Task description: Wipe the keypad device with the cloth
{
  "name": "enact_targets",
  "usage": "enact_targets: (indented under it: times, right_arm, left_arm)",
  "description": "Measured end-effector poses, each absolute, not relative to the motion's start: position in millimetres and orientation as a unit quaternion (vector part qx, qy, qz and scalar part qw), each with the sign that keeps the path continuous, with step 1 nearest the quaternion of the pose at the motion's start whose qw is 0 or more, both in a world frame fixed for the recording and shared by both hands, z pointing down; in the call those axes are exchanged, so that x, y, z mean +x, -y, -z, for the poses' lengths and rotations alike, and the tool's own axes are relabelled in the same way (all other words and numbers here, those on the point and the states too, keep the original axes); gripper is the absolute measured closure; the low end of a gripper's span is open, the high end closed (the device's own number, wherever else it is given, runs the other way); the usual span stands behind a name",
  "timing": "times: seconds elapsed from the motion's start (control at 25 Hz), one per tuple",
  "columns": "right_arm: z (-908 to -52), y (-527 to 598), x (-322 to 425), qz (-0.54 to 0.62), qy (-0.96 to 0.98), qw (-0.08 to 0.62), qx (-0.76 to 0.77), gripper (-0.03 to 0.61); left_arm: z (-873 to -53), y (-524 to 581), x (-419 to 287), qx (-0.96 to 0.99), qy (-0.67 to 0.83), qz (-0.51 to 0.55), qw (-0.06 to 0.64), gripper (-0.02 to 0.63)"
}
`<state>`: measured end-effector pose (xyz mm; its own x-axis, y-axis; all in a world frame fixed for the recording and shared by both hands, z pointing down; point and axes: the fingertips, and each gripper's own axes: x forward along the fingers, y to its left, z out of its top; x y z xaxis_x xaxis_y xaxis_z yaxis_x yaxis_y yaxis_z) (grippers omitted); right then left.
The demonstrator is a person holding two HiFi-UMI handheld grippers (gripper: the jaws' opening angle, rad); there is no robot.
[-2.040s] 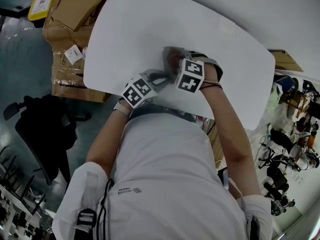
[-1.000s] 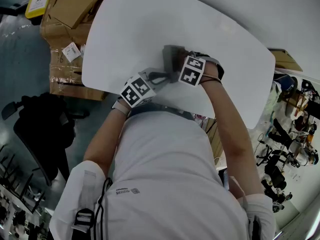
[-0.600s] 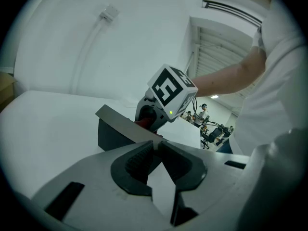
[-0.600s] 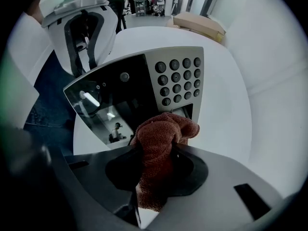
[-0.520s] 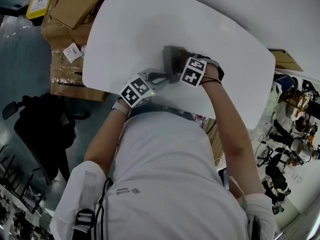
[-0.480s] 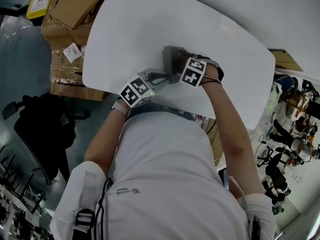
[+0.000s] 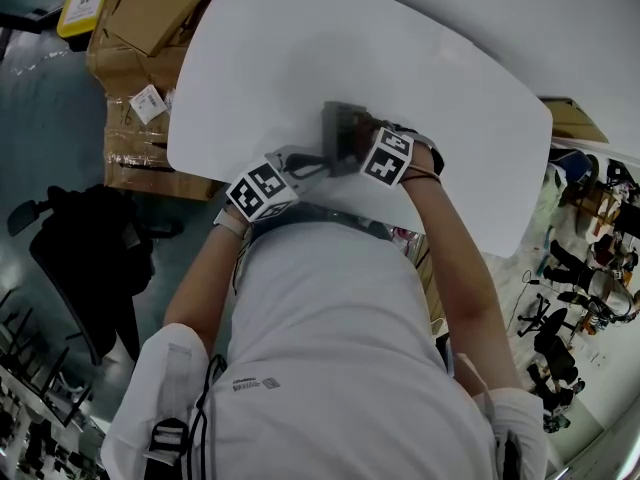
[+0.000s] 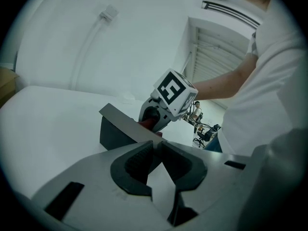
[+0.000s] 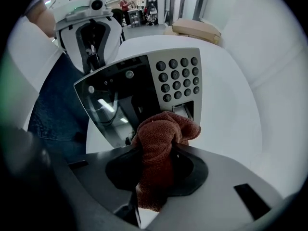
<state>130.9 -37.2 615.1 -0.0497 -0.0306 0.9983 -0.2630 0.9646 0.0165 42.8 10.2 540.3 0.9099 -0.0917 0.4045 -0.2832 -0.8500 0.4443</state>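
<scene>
Right gripper view alone shows keypad device (image 9: 126, 96) keys (image 9: 180, 78) near cloth (image 9: 161, 146)

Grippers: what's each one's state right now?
Left gripper: closed on the edge of the keypad device.
Right gripper: closed on the cloth.

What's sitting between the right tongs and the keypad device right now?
The brown cloth, clamped in the right tongs and bunched over the keypad device face, just below its keys. The right gripper view shows it.
</scene>
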Motion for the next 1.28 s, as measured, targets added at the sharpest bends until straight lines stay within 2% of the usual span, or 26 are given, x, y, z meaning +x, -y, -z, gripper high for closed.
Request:
enact_targets:
  times: [0.4,0.76,1.28]
  right_arm:
    - [-606.9,29.8,149.3,-0.112,0.737,0.648,0.158,0.477]
    - [-546.2,62.0,99.5,-0.079,0.777,0.602,0.162,0.477]
    - [-539.0,75.8,59.2,-0.026,0.773,0.626,0.099,0.477]
  left_arm:
    - [-535.7,-9.5,37.8,0.946,0.101,-0.215,0.220,0.551]
    - [-525.3,4.2,44.7,0.952,0.107,-0.197,0.209,0.549]
    - [-534.2,2.4,49.0,0.951,0.089,-0.212,0.209,0.551]
